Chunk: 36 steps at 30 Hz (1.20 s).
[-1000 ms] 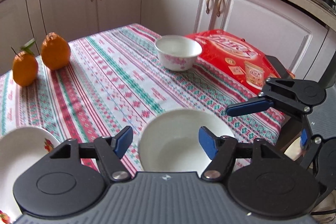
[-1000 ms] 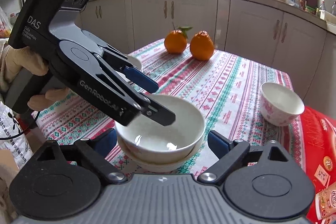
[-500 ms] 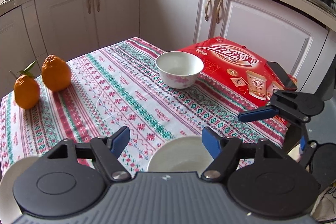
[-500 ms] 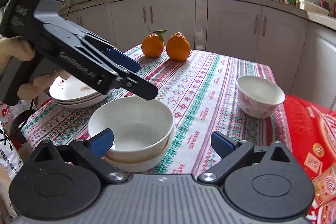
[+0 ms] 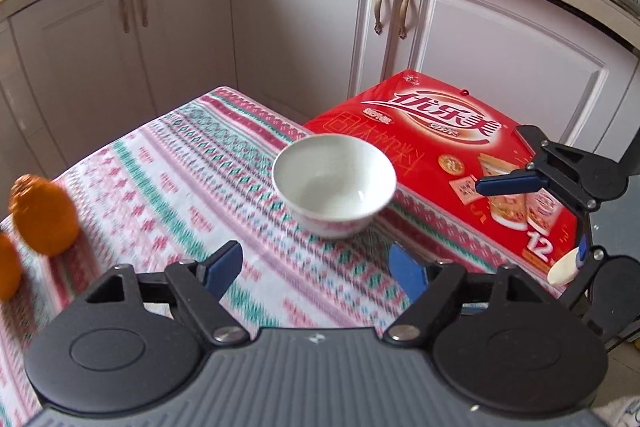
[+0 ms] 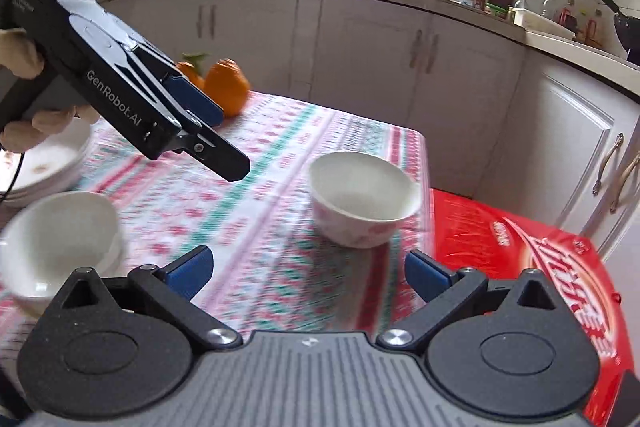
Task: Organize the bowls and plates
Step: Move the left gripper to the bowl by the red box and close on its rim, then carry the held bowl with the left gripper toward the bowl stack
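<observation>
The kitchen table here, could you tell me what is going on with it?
A person holds a gripper in each hand, tidying dishes. Both the left gripper and the right gripper are empty, their jaws having just been opening. A white bowl sits nested in another beside stacked plates. The small floral bowl stands alone by the red box, likely next.

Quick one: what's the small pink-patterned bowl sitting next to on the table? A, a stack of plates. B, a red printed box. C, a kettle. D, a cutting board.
B: the small bowl stands on the tablecloth right beside the red box, with neither gripper on it.
</observation>
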### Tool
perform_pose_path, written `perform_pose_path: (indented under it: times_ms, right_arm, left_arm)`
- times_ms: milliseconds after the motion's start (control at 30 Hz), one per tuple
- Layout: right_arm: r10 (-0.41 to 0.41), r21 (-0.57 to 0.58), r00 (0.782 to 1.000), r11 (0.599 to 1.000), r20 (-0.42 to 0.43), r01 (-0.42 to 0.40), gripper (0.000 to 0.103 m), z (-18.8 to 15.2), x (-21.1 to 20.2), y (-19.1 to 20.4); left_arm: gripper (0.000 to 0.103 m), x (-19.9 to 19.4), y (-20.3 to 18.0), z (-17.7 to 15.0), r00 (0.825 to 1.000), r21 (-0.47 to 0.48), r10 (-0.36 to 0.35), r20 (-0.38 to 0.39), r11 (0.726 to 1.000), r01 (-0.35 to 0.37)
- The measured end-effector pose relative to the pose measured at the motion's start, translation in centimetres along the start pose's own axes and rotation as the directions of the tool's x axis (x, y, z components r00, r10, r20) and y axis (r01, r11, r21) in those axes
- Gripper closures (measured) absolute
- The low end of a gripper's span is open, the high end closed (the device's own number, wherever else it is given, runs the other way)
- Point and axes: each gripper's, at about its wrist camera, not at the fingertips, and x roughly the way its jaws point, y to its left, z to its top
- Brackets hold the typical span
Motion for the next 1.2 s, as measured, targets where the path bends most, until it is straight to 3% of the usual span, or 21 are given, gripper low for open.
perform_pose_path:
  times_ms: [167,500,833,1200]
  right_arm:
    - [-0.008,-0.008,1.0,1.0,-0.018,0.008,0.0,0.8,3.6,-2.5]
    - [0.03,-0.007,0.998,1.0,-0.046,-0.03,0.002,1.4,8.8,-4.6]
    - [0.041,-0.015,0.998,0.999,-0.04,-0.042,0.013,1.9,9.9,-4.9]
    - [0.039,-0.009,0.998,0.999,-0.045,-0.04,0.014,2.0,9.7,-4.8]
  left_arm:
    - [0.023,4.1,0.7,2.2,0.999,0.007,-0.029,-0.021,1.0,0.029]
    - [0.037,9.4,1.7,4.3,0.997,0.008,-0.051,-0.061,0.999,0.052]
    - [0.046,11.0,2.2,5.0,0.994,0.001,-0.086,-0.074,0.996,0.087]
    - [0.046,10.9,2.1,5.2,0.993,0.007,-0.085,-0.079,0.996,0.086]
